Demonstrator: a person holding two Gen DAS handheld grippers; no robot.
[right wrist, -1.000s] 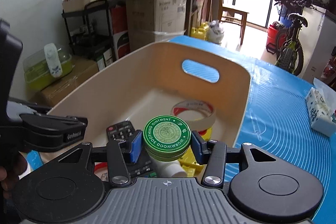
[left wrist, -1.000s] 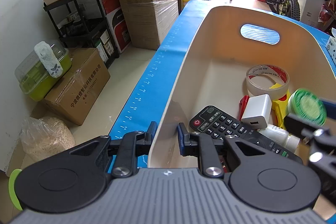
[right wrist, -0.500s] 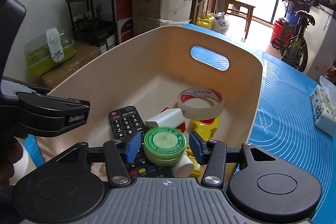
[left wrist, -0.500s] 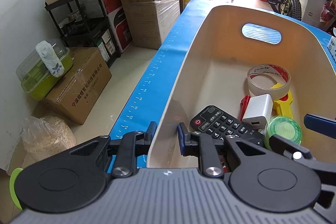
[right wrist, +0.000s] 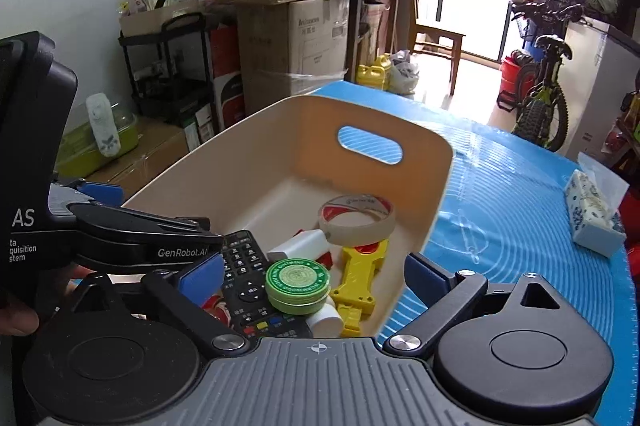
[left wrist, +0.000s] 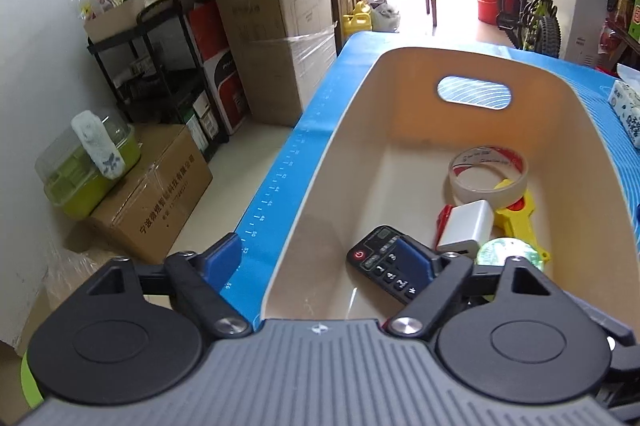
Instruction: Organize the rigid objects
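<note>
A cream bin (left wrist: 360,146) (right wrist: 260,154) stands on the blue mat (right wrist: 520,206). In it lie a black remote (left wrist: 384,266) (right wrist: 244,266), a tape roll (left wrist: 488,174) (right wrist: 356,218), a white charger (left wrist: 466,226) (right wrist: 300,244), a yellow tool (right wrist: 358,274) and a white bottle (right wrist: 326,318). The green ointment tin (right wrist: 298,286) (left wrist: 506,254) rests on the remote and bottle. My right gripper (right wrist: 312,276) hovers above it, jaws opening, touching nothing. My left gripper (left wrist: 320,258) straddles the bin's near-left wall, jaws opening, pads clear of it.
A tissue pack (right wrist: 592,218) (left wrist: 626,110) lies on the mat to the right of the bin. The table's left edge drops to a floor with cardboard boxes (left wrist: 152,194), a black shelf cart (left wrist: 160,74) and a green container (left wrist: 88,170). A bicycle (right wrist: 540,98) stands behind.
The right jaws spread and dropped the green tin into the bin, then drew up and back. The left jaws, shut on the bin's wall before, have sprung wide.
</note>
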